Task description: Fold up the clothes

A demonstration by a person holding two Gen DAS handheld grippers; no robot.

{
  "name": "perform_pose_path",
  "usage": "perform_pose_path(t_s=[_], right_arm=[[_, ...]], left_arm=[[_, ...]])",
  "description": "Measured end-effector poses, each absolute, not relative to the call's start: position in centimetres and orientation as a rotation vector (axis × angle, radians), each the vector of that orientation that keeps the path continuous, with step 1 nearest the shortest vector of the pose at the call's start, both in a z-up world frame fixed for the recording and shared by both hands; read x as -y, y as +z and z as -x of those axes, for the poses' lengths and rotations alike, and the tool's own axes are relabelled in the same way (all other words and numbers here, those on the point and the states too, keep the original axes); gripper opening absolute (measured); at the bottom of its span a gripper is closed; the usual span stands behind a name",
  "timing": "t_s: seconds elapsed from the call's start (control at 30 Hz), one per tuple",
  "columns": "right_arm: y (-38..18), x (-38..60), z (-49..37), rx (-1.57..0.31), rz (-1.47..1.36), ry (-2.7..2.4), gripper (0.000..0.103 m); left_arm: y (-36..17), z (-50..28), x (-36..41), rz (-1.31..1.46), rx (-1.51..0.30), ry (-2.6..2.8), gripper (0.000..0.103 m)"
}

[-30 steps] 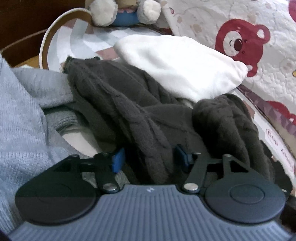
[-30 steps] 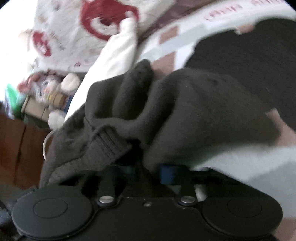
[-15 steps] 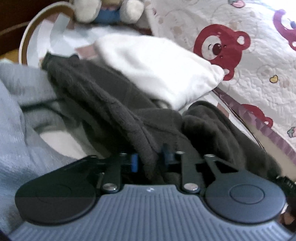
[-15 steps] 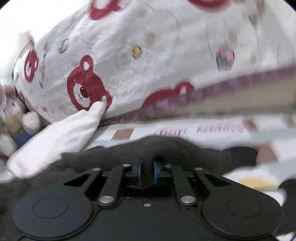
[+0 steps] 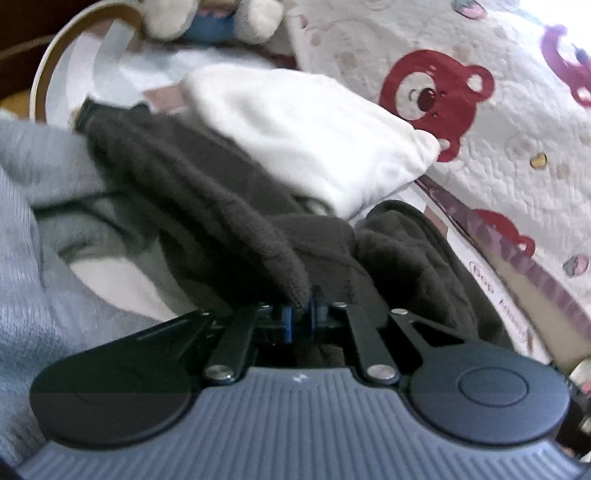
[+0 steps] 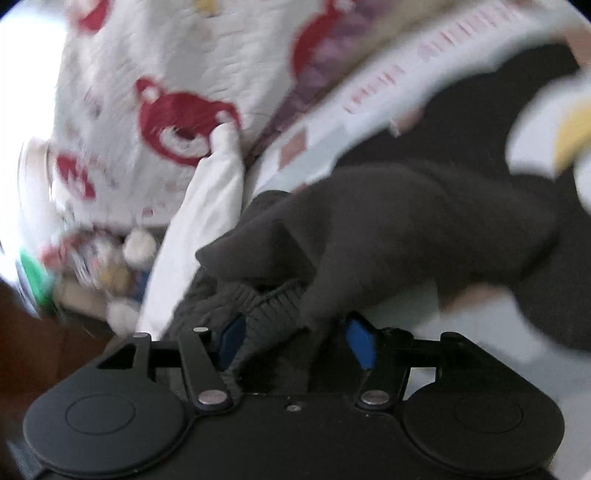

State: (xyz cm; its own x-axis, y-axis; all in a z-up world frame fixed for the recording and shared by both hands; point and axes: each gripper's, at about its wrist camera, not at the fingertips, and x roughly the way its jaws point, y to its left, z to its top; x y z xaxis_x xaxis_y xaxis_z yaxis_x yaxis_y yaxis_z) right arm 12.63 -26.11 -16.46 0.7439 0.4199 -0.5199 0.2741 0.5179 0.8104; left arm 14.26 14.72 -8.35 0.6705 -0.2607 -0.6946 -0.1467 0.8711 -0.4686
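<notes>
A dark brown knit sweater point(image 5: 207, 206) lies crumpled on a patterned mat point(image 5: 66, 74). My left gripper point(image 5: 300, 317) is shut on a fold of it, the blue pads pinching the fabric. In the right wrist view the same sweater point(image 6: 406, 229) spreads ahead, blurred by motion. My right gripper point(image 6: 295, 341) is opening its jaws. The blue pads stand wide apart, with the sweater's ribbed hem point(image 6: 266, 299) lying loose between them.
A folded white garment point(image 5: 295, 125) lies just behind the sweater, against a white quilt with red bears point(image 5: 480, 110). A grey knit garment point(image 5: 33, 295) fills the left side. A plush toy point(image 5: 207, 18) sits at the far edge of the mat.
The left jaws closed in from wide apart and now pinch a sweater fold. The right jaws, pinching a fold half a second ago, have sprung apart, and that view has swung and rolled.
</notes>
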Motion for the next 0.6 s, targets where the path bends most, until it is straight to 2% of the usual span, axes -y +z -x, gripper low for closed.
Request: perform_pose_path(t_s=[0.1, 0.17, 0.3, 0.4, 0.43, 0.47, 0.5, 0.6], right_arm=[[-17.4, 25.6, -11.9, -0.822, -1.171, 0.137, 0.066], [-17.6, 24.6, -12.1, -0.891, -1.149, 0.154, 0.067], [-18.6, 22.4, -13.2, -1.032, -1.063, 0.136, 0.079], [-18.4, 21.3, -14.0, -1.022, -1.033, 0.187, 0.081], [-18.3, 20.8, -14.3, -0.994, -1.038, 0.23, 0.074], [-18.2, 20.4, -14.5, -0.965, -1.042, 0.274, 0.061], [-17.9, 19.9, -14.7, -0.934, -1.037, 0.317, 0.034], [-15.4, 18.9, -14.2, -0.818, -0.95, 0.383, 0.032]], left_arm=[[-8.6, -14.2, -14.9, 0.531, -0.856, -0.066, 0.009], [-8.5, -14.3, -14.5, 0.496, -0.864, -0.084, 0.009], [-8.4, -14.6, -13.7, 0.451, -0.868, -0.082, 0.009], [-8.7, -14.8, -14.0, 0.475, -0.875, -0.075, 0.01], [-8.8, -14.8, -14.1, 0.483, -0.876, -0.07, 0.011], [-8.9, -14.9, -14.0, 0.482, -0.88, -0.064, 0.014], [-9.0, -15.0, -14.0, 0.481, -0.886, -0.059, 0.016], [-9.3, -15.6, -13.0, 0.4, -0.928, -0.058, 0.016]])
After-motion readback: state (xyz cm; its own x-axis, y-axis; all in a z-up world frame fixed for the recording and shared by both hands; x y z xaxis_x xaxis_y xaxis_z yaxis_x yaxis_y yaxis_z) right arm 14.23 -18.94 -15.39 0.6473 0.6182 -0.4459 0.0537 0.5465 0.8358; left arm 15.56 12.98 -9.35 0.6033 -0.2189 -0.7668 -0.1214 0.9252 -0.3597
